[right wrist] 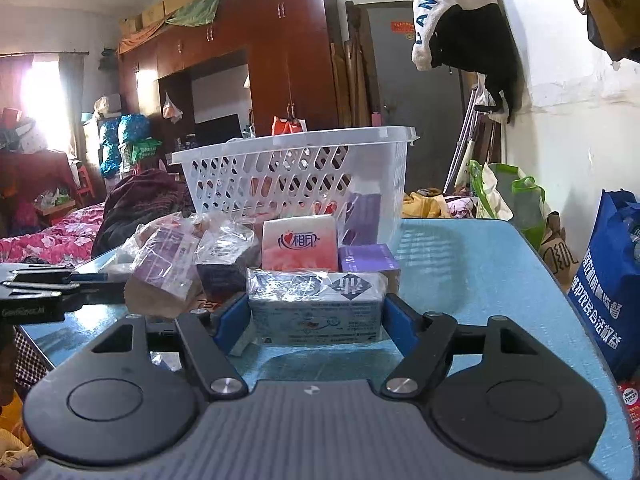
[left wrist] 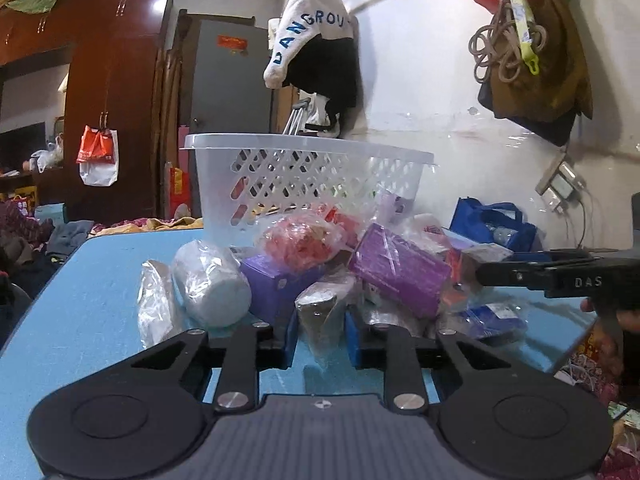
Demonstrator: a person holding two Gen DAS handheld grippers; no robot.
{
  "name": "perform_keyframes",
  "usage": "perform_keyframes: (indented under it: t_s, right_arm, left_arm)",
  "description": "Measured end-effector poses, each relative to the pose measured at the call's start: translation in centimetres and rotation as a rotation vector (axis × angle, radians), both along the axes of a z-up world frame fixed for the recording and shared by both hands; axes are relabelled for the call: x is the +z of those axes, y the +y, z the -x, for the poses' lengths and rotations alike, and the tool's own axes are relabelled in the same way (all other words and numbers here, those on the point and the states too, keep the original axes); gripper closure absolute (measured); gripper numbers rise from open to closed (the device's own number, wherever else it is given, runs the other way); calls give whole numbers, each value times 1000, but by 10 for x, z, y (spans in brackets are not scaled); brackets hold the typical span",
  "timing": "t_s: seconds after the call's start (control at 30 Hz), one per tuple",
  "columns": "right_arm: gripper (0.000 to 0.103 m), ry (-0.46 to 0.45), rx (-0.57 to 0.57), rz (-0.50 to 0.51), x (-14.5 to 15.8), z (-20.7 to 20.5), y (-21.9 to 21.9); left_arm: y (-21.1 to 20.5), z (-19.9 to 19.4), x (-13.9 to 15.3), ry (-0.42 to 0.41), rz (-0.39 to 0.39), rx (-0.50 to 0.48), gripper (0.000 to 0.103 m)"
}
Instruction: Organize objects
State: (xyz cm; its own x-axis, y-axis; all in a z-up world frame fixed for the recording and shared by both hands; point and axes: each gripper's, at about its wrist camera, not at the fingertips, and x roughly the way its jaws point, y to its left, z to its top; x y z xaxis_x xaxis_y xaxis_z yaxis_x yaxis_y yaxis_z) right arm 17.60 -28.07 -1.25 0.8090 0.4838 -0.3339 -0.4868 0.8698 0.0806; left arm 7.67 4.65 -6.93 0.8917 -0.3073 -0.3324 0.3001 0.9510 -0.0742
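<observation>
A white perforated basket [left wrist: 304, 176] stands on the blue table behind a pile of wrapped packets; it also shows in the right wrist view [right wrist: 288, 172]. My left gripper [left wrist: 322, 338] has its blue pads on either side of a grey-brown wrapped packet [left wrist: 324, 312] at the front of the pile and looks shut on it. My right gripper [right wrist: 316, 316] is shut on a white and blue wrapped box [right wrist: 316, 304]. A pink tissue pack [right wrist: 300, 244] and a purple box [right wrist: 368, 260] lie just behind it. The right gripper also shows at the right in the left wrist view [left wrist: 500, 274].
The pile holds a purple pack [left wrist: 404, 276], a white roll [left wrist: 212, 284], a red-pink bag [left wrist: 300, 240] and a purple box [left wrist: 276, 288]. A blue shopping bag [right wrist: 608, 280] hangs off the table's right edge. A bed with clothes [right wrist: 60, 236] lies left.
</observation>
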Motion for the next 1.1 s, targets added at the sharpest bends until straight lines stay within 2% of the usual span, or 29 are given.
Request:
perform_keyframes:
  t_s: [0.13,0.33,0.4,0.67,0.77,0.9,0.97,1.1]
  right_arm:
    - [28,-10,-1,0,2,2,-1]
    - [28,-41,-3,-25,13,6,-7]
    - [29,-46,2,-34,16,6,-8]
    - [29,-68,23,-52,26,5,-4]
    - [29,-97,44,-59,39,3,1]
    - [29,-179,63,-31,66,-4,17]
    - [29,-207,75,-20,82,-16,28]
    - [29,-216,85,-6,109,-51,51]
  left_arm:
    - [1,-1,-1,-9,20,2,76]
    - [18,18,9,-88,80,34,77]
    - [21,21,13,-105,77,45,77]
    - [28,25,22,-127,129,56,77]
    - [32,26,38,-174,156,64,77]
    - [32,13,63,-237,180,65,77]
    - [30,1,75,-277,192,75,77]
    - [25,-30,98,-304,237,75,77]
